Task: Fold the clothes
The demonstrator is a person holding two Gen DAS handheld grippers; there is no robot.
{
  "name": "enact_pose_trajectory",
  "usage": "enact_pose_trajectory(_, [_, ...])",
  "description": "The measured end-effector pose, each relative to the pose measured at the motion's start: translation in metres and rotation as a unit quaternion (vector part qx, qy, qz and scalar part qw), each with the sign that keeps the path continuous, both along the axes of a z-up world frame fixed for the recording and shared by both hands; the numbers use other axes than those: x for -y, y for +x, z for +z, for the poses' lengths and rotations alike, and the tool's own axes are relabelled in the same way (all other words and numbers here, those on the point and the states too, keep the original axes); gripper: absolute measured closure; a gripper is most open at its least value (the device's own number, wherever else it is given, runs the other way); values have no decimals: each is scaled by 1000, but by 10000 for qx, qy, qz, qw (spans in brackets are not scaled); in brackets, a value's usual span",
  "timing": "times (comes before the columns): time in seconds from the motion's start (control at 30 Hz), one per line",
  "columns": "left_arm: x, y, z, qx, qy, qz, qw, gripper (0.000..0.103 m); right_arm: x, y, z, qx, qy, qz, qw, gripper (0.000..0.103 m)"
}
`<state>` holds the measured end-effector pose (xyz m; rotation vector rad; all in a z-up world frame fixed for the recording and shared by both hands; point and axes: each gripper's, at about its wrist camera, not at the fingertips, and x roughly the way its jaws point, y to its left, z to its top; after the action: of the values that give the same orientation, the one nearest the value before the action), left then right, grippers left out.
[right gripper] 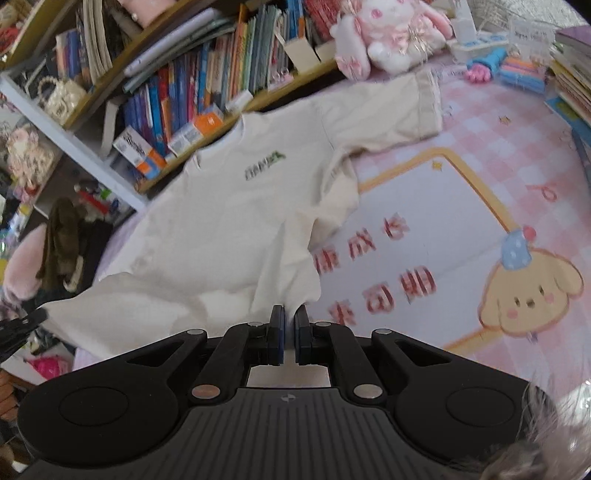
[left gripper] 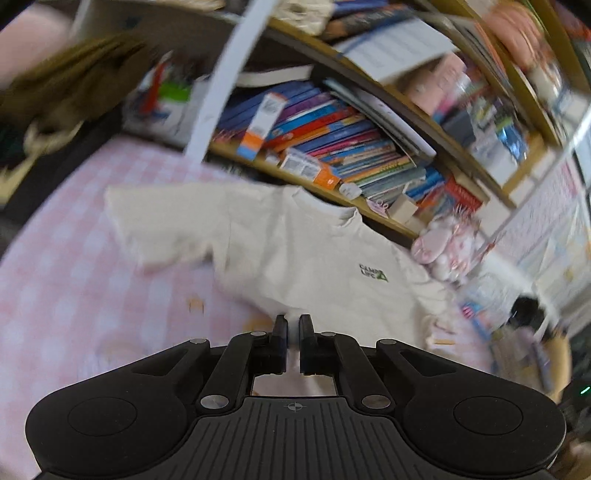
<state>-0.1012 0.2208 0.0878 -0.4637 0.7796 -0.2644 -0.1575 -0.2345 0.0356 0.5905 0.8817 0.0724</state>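
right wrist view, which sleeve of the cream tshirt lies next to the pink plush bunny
The far sleeve, spread toward the top right just below the plush bunny. The other sleeve lies at lower left, near the claw.

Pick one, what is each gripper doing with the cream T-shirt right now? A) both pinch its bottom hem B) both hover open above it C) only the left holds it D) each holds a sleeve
A: in each wrist view the left gripper and right gripper have their jaws closed on the hem of the cream T-shirt, with the collar on the far side.

Bright, motion-blurred, fisheye-warped edges.
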Motion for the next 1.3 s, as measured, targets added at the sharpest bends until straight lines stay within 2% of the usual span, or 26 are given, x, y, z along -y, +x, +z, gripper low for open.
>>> enact_pose_trajectory(0.2, [0, -45, -29, -487, 212, 403, 9978, 98, 5, -19, -18, -200, 175, 102, 9996, 98])
enact_pose_trajectory(0.3, [-1, -67, -43, -730, 318, 604, 9950, 91, -12, -28, -13, 15, -563, 404, 9976, 92])
enact_pose_trajectory(0.33, [-1, -70, -49, -855, 469, 711, 9927, 90, -18, -31, -11, 99, -837, 514, 9951, 81])
enact_pose_trajectory(0.4, [-1, -72, -59, -1037, 801, 862, 9876, 87, -30, -38, -7, 265, -1383, 732, 9873, 61])
enact_pose_trajectory(0.43, [0, -73, -63, -1025, 899, 838, 9871, 86, -37, -41, -5, 348, -1654, 840, 9820, 60])
enact_pose_trajectory(0.5, [5, -73, -71, -975, 1063, 714, 9870, 74, -49, -48, -2, 512, -2190, 1054, 9687, 58])
enact_pose_trajectory(0.53, [8, -72, -75, -952, 1125, 609, 9872, 71, -58, -51, -1, 599, -2378, 1267, 9612, 57])
enact_pose_trajectory(0.63, [12, -69, -87, -971, 1284, 338, 9864, 67, -94, -61, -4, 743, -2650, 1941, 9416, 54])
enact_pose_trajectory(0.77, [14, -67, -101, -995, 1277, 171, 9867, 57, -130, -65, -17, 557, -2960, 2023, 9319, 39])
enact_pose_trajectory(0.8, [16, -67, -104, -1010, 1264, 115, 9868, 57, -135, -63, -22, 521, -3042, 1984, 9302, 39])
enact_pose_trajectory(0.87, [21, -66, -108, -992, 1366, -55, 9856, 56, -145, -57, -32, 442, -3337, 1826, 9237, 42])
enact_pose_trajectory(0.97, [24, -65, -109, -881, 1587, -284, 9830, 57, -146, -55, -36, 333, -3630, 1526, 9186, 93])
enact_pose_trajectory(1.03, [21, -65, -109, -874, 1590, -375, 9827, 58, -126, -60, -22, 394, -3336, 1122, 9352, 96])
enact_pose_trajectory(1.13, [18, -64, -108, -876, 1593, -469, 9822, 57, -66, -76, -7, 252, -2713, -91, 9621, 97])
enact_pose_trajectory(1.2, [19, -64, -108, -864, 1599, -616, 9814, 56, -24, -87, 3, 132, -2263, -944, 9694, 97])
enact_pose_trajectory(1.3, [22, -65, -108, -802, 1662, -820, 9794, 58, 5, -87, -12, -229, -1836, -1159, 9759, 97])
